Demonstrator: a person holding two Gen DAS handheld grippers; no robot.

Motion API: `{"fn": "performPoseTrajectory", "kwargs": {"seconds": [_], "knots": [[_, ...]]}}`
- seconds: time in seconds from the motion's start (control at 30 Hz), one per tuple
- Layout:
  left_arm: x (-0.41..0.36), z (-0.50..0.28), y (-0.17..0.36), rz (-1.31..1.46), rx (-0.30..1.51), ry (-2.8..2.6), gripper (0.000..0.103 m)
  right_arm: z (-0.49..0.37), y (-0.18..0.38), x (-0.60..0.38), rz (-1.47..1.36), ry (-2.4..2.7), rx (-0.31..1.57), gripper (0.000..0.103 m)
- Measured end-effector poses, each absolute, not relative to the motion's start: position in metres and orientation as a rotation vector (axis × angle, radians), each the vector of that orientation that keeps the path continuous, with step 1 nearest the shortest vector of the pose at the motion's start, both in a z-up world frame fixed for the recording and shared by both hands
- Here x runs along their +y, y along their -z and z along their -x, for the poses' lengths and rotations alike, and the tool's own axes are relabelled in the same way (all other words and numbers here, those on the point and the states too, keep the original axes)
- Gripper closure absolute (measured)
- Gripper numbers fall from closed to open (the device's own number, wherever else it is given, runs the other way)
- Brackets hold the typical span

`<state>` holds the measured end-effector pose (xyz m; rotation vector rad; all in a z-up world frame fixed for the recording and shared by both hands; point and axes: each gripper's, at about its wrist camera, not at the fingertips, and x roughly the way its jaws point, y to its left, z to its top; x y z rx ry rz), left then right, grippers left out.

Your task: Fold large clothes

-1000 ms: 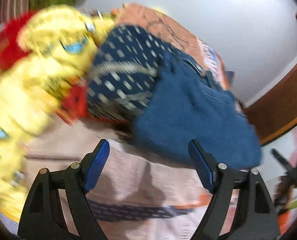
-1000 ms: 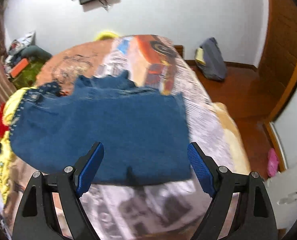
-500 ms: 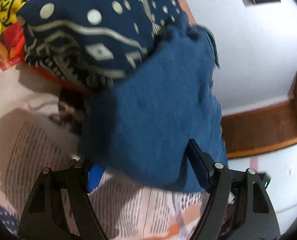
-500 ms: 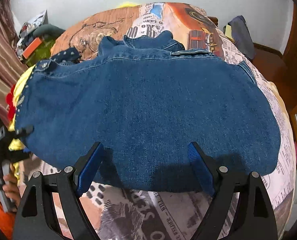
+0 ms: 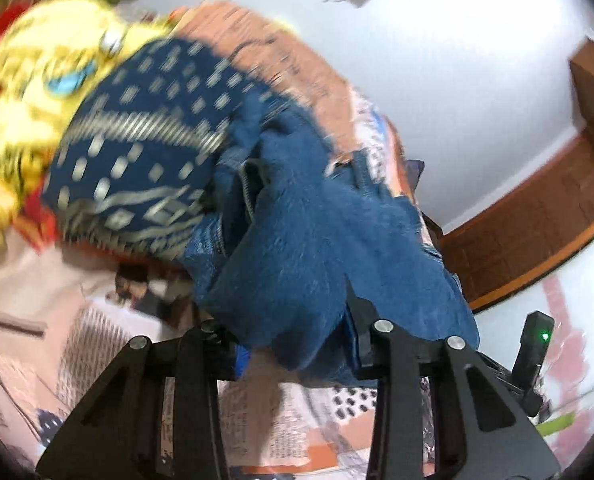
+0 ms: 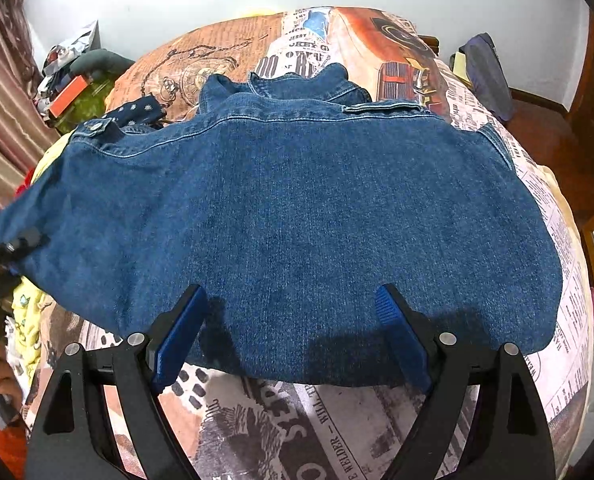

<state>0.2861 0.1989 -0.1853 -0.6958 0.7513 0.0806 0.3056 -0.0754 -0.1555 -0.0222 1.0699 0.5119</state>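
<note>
Bed [image 6: 377, 432]: newsprint cover. Denim jacket [image 6: 297, 216] spread flat across it. My right tongs [image 6: 289, 332] wide, over jacket's near hem, nothing gripped. My left tongs [image 5: 297, 344] closing on jacket's bunched left edge, denim btwn pads.

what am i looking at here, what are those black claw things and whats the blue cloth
Each black claw is a handheld two-finger gripper; a person holds one in each hand, with a camera looking along its fingers. One picture comes from the left gripper, the other from the right gripper. A denim jacket lies spread on a bed with a newspaper-print sheet; other clothes are piled beside it. The left fingers are closing with a bunched edge of the jacket between them. The right fingers are open over the near hem, holding nothing.
</note>
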Motion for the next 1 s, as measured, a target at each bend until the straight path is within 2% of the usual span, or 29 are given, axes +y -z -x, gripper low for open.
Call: {"fn": "performPoseTrajectory", "kwargs": {"seconds": [0.17,0.23,0.3,0.5,0.6,0.67,0.77,1.0], "knots": [[0.198,-0.303,0.175,0.688,0.716,-0.069,0.066,-0.306,0.155,-0.075,0.024,-0.514,1.070,0.019],[0.215,-0.293,0.182,0.733,0.709,-0.074,0.060,-0.306,0.155,-0.075,0.023,-0.517,1.070,0.019],[0.229,-0.298,0.201,0.796,0.729,-0.091,0.055,-0.307,0.155,-0.075,0.021,-0.519,1.070,0.019],[0.245,-0.305,0.241,0.925,0.772,-0.133,0.055,-0.307,0.156,-0.073,0.035,-0.522,1.068,0.019],[0.239,-0.302,0.231,0.889,0.733,-0.131,0.063,-0.307,0.155,-0.071,0.050,-0.516,1.069,0.019],[0.231,-0.302,0.214,0.825,0.708,-0.121,0.074,-0.307,0.154,-0.069,0.064,-0.510,1.073,0.019],[0.223,-0.305,0.190,0.749,0.692,-0.090,0.078,-0.309,0.150,-0.065,0.068,-0.504,1.080,0.019],[0.203,-0.305,0.114,0.630,0.525,0.011,0.080,-0.316,0.120,-0.036,0.036,-0.556,1.012,0.019]]}}
